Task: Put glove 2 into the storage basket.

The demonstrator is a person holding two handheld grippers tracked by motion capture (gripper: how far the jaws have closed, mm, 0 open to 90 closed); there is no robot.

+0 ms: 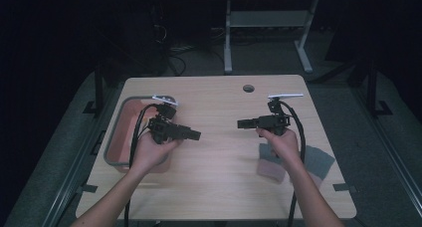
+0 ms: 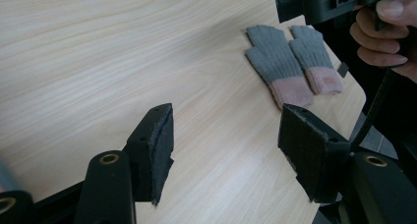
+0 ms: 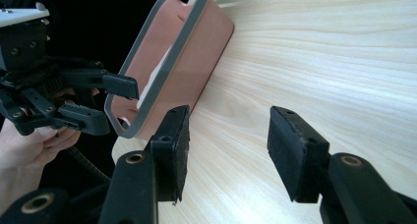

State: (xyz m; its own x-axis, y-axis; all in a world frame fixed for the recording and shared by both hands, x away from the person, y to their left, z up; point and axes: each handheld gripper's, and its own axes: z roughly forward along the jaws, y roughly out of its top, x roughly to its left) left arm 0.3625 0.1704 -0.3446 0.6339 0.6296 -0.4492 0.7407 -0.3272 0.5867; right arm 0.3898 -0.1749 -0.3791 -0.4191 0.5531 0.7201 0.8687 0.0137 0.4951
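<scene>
Left gripper (image 1: 196, 135) held above the wooden table (image 1: 219, 187), jaws parted fairly wide, nothing between the pads, touching nothing. Pointing right, toward the middle. Right gripper (image 1: 241, 123) mirrored opposite, pointing left, jaws likewise well apart and empty, bare wood showing through the gap (image 3: 226, 150). Two tips facing each other across open tabletop, near but clearly apart.

Plenty of clear wood between and beyond the two: whole far half bare apart from a small round hole (image 1: 248, 88) near the far edge. Near edge free as well. Pink bin with grey rim (image 1: 118, 117) sitting hard against the left edge, under and behind the left hand (image 1: 149, 155). Right edge close behind the right hand (image 1: 281, 142).

Pair of grey gloves with pink cuffs (image 2: 290, 62) lying flat side by side at the near right, partly under the right forearm in the high view (image 1: 271, 165). Just near of the right gripper, well apart from the left gripper, out ahead of its jaws.
</scene>
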